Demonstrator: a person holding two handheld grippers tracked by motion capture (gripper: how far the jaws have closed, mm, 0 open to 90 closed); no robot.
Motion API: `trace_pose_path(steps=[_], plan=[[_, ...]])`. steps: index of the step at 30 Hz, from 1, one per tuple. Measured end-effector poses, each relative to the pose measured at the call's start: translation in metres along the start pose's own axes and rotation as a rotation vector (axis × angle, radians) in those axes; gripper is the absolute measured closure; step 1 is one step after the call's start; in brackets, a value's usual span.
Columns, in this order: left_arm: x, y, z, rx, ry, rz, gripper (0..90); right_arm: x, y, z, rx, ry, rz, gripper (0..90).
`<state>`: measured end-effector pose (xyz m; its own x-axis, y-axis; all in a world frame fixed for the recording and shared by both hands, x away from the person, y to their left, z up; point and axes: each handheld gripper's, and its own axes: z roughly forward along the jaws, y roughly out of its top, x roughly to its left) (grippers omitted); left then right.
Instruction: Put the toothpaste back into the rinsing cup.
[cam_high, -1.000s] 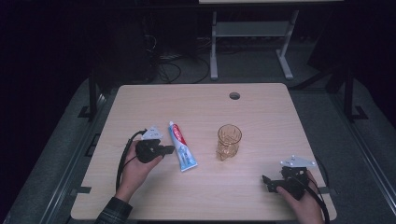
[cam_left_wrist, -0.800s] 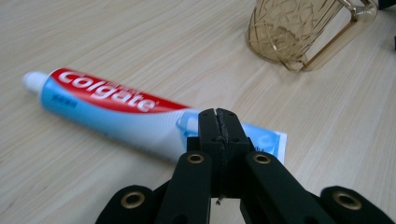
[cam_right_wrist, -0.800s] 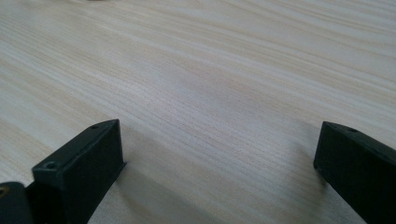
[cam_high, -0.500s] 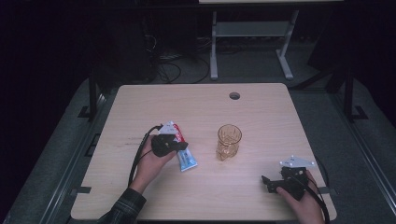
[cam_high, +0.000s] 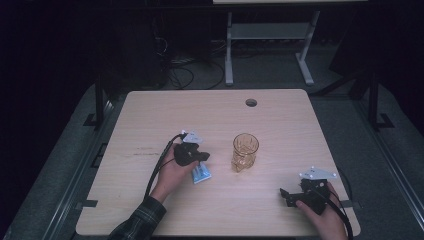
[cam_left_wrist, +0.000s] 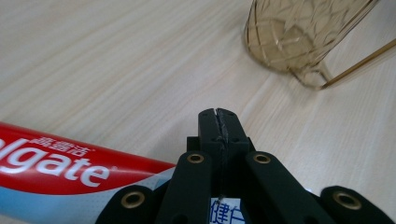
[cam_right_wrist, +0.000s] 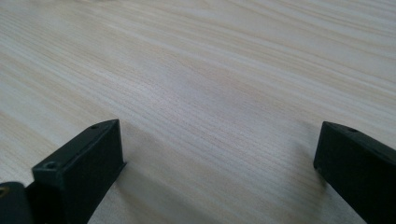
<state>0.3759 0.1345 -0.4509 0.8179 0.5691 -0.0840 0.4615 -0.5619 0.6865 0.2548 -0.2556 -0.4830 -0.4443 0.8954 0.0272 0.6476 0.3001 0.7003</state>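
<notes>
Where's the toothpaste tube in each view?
High view: toothpaste tube left of centre, mostly under the left gripper, its blue end poking out.
Left gripper view: lower left, red and blue label, running under the shut fingers.
Right gripper view: not in it.
Shared landmark: amber glass, top right in the left gripper view.

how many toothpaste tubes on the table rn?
1. The toothpaste tube lies flat on the table, mostly under the left gripper, left of the amber glass. Nothing suggests a second one hidden.
</notes>
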Motion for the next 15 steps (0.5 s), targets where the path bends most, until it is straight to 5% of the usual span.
trace_pose_path(steps=[15], plan=[[0.0029, -0.0059, 0.0015, 0.023, 0.003, -0.002, 90.0, 0.0004, 0.0002, 0.0001, 0.002, 0.005, -0.006, 0.7]])
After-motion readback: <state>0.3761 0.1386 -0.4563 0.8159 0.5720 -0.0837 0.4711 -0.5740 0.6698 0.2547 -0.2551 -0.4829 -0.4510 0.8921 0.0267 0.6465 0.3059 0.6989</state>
